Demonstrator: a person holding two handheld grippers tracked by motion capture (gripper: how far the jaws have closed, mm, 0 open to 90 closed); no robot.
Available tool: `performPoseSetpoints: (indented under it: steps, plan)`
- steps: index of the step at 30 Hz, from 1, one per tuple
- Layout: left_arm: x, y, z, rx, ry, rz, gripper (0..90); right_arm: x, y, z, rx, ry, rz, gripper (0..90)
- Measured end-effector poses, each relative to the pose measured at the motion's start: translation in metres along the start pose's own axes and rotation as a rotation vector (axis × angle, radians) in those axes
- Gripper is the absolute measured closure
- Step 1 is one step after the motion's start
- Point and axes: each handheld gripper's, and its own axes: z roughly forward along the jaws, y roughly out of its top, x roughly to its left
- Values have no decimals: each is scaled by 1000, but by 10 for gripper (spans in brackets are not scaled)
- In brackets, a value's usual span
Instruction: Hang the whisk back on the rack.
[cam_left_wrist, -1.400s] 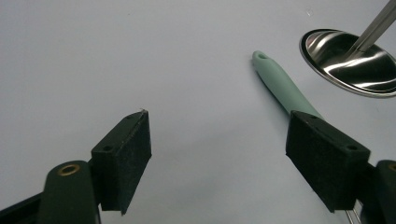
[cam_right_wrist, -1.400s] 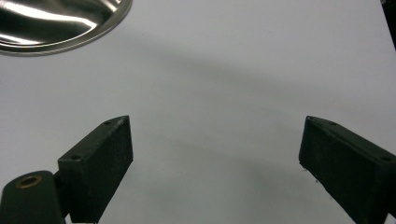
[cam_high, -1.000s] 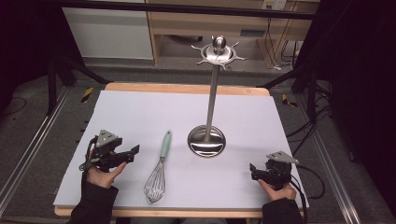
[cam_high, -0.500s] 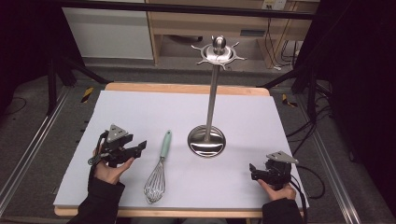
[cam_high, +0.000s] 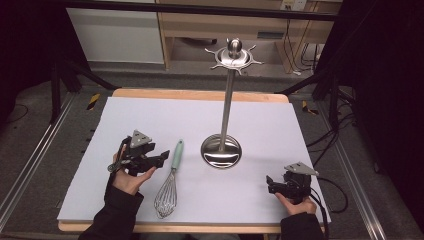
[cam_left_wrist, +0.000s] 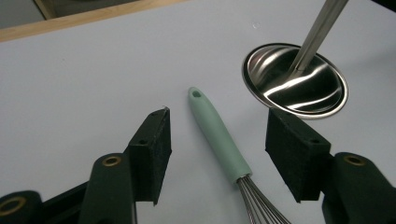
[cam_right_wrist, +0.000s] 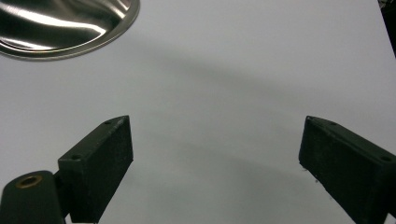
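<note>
Left gripper (cam_high: 162, 159) just left of the whisk (cam_high: 171, 176), jaws apart astride its mint handle, not touching, having just narrowed, right gripper (cam_high: 270, 183) well right of the whisk, jaws apart

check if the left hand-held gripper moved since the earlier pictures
Yes. The left hand-held gripper has moved right, toward the mint-green-handled wire whisk, which lies where it was; its jaws have just been closing, not yet gripping.

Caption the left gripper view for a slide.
Open left gripper lined up over the mint-green handle of a wire whisk, beside a shiny steel stand base.
</note>
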Motion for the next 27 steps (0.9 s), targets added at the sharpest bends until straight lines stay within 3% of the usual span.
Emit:
performPoseSetpoints:
  steps: [6,11,27]
  plan:
    - [-7,2,9,35,-12,2,396,1,0,-1,2,5,2,102]
    - [-12,0,18,100,-10,23,402,1,0,0,4,9,1,102]
    - [-19,-8,45,214,-12,7,395,6,2,4,18,10,-18,106]
